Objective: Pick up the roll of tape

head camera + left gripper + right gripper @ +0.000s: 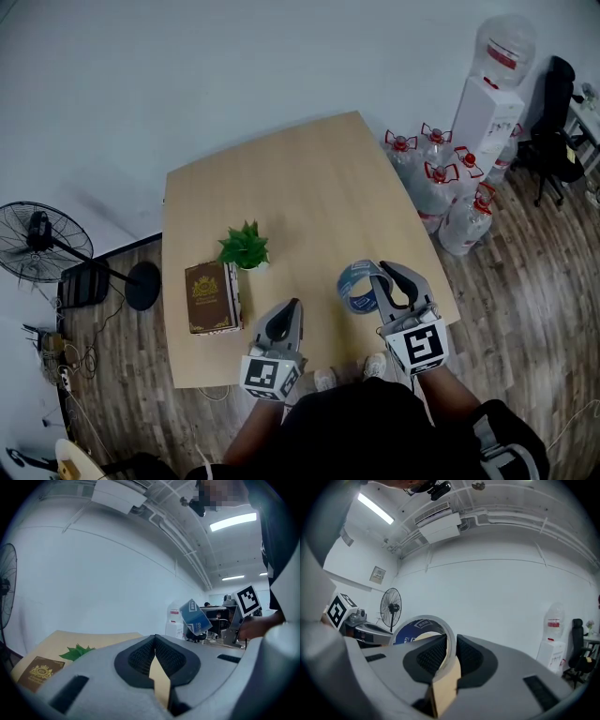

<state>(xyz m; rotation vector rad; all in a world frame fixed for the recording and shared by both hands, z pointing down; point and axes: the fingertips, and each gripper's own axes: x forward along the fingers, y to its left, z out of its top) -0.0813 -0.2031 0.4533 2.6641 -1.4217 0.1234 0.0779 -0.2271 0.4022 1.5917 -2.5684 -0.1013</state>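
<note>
One grip made | right gripper (450, 645) pinches blue, pale-rimmed roll of tape (358, 286) | seemingly lifted off tan wooden table (309, 178), near right | left gripper (293, 304) pressed together, empty

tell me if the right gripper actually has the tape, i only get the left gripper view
Observer: Yes. The right gripper view shows the right gripper shut on the wall of the roll of tape, with one of its fingers outside the ring and the other through the hole.
Operator: where's my left gripper sitting
Observer: In the head view the left gripper is over the near edge of the table, right of the book and apart from it.
Operator: anything right of the table
Observer: Water bottles stand on the floor by the table's right edge.
</note>
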